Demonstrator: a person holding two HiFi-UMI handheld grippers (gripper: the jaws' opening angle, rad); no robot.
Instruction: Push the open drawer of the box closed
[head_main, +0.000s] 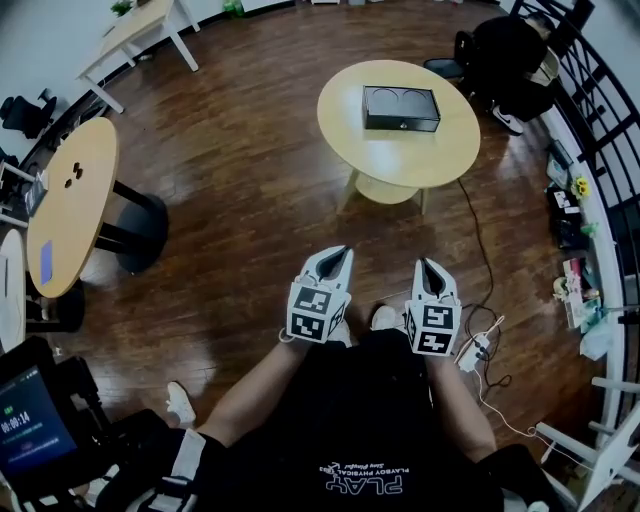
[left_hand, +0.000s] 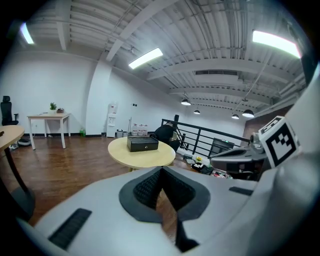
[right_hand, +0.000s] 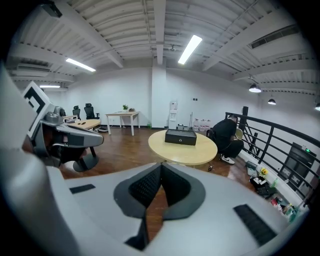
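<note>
Fingers (left_hand: 145, 189) of left gripper (head_main: 343, 252) and right gripper (head_main: 426, 264) meet, empty, far from the box (head_main: 400, 108); shirt (head_main: 365, 440) reads "PLAY".

I am the right gripper (right_hand: 161, 169), and my grey, dark-padded jaws meet at their tips with nothing between them. Far ahead stands a round pale wooden table (right_hand: 170, 150), and on it a flat black rectangular box (right_hand: 181, 137), its front toward me. To the table's right, a person in black (right_hand: 225, 136) sits low beside a black metal railing (right_hand: 280, 146). Near on my left hangs the left gripper (right_hand: 97, 138) with its square-marker cube, over the dark wooden floor (right_hand: 125, 150).
</note>
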